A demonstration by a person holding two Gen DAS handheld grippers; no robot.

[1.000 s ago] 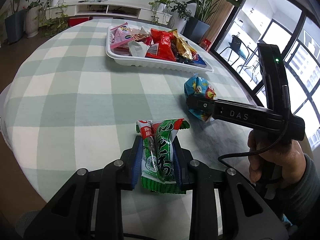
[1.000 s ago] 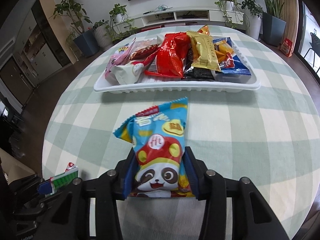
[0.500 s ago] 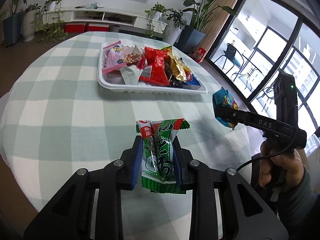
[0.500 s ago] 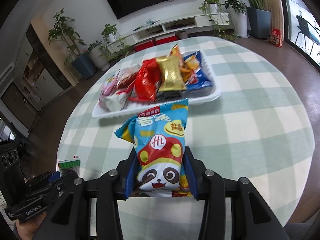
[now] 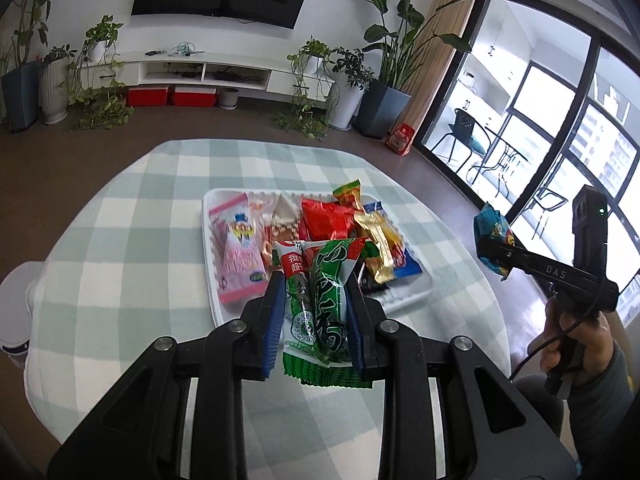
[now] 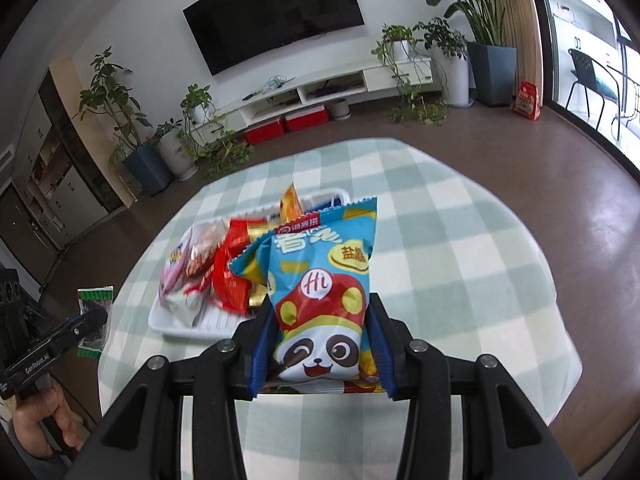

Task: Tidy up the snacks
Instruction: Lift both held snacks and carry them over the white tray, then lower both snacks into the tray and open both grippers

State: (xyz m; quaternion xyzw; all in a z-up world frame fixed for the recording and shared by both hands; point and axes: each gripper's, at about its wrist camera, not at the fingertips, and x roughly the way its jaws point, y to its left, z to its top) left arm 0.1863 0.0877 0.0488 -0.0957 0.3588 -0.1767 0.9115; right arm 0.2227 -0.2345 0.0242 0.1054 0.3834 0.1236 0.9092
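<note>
Above the checked surface point(image 5: 120, 280), both hand-held grippers carry a snack: the left hand-held gripper point(image 5: 316, 316) is clamped narrow on a green packet point(image 5: 320, 304), the right hand-held gripper point(image 6: 320, 344) pinches a blue panda bag point(image 6: 320, 300). The white tray point(image 5: 208, 248) already holds a crowd of packets. No loose snacks show on the cloth; judged nearly done, these two remaining to be placed.
</note>
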